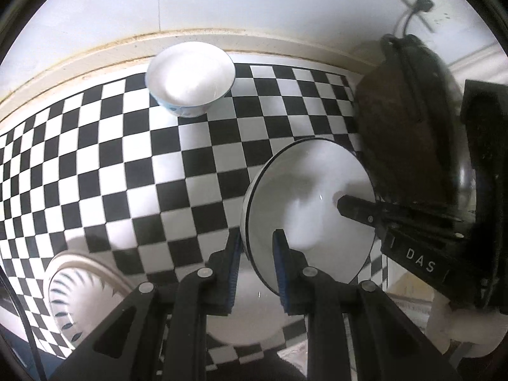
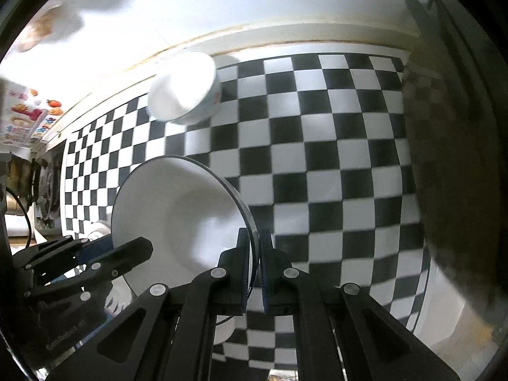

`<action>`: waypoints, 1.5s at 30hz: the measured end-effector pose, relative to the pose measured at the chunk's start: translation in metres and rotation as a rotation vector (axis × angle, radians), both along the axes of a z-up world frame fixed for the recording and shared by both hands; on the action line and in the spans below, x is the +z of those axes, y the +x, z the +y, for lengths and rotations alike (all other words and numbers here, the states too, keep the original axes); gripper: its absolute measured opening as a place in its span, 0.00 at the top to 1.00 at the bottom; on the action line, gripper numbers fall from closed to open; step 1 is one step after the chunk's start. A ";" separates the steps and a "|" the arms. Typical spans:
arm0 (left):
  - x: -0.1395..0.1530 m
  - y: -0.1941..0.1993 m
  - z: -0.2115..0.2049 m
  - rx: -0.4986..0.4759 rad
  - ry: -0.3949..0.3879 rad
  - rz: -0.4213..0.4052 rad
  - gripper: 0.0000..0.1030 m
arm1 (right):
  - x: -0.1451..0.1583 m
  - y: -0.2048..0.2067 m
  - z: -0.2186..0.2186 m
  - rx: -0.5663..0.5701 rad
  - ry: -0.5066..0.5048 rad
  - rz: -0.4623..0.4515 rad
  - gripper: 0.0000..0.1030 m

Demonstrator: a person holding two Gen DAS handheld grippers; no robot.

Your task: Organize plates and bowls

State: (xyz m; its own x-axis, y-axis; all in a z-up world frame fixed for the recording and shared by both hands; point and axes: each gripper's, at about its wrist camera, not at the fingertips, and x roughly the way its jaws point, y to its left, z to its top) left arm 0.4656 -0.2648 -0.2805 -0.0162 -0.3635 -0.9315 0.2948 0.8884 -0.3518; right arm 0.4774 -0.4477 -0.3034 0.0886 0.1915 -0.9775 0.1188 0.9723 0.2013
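A white black-rimmed bowl is held tilted above the checkered mat, seen also in the right wrist view. My right gripper is shut on its rim. My left gripper straddles the opposite rim with a gap between the pads, open. A white bowl with blue pattern stands at the mat's far edge and shows in the right wrist view. A striped white dish lies at the lower left.
The black-and-white checkered mat covers the counter. A dark pot or bag stands at the right, also in the right wrist view. A wall with cable and socket is behind. Colourful packaging sits far left.
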 end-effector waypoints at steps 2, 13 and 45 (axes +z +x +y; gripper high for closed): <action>0.011 -0.011 0.009 -0.009 -0.007 -0.013 0.83 | 0.010 -0.013 0.003 -0.006 0.002 -0.017 0.93; 0.010 -0.056 0.043 -0.048 0.003 0.007 0.83 | 0.026 -0.084 0.041 -0.022 0.033 -0.031 0.93; -0.081 -0.077 0.037 -0.085 0.141 0.129 0.83 | -0.073 -0.106 0.058 0.003 0.037 0.127 0.91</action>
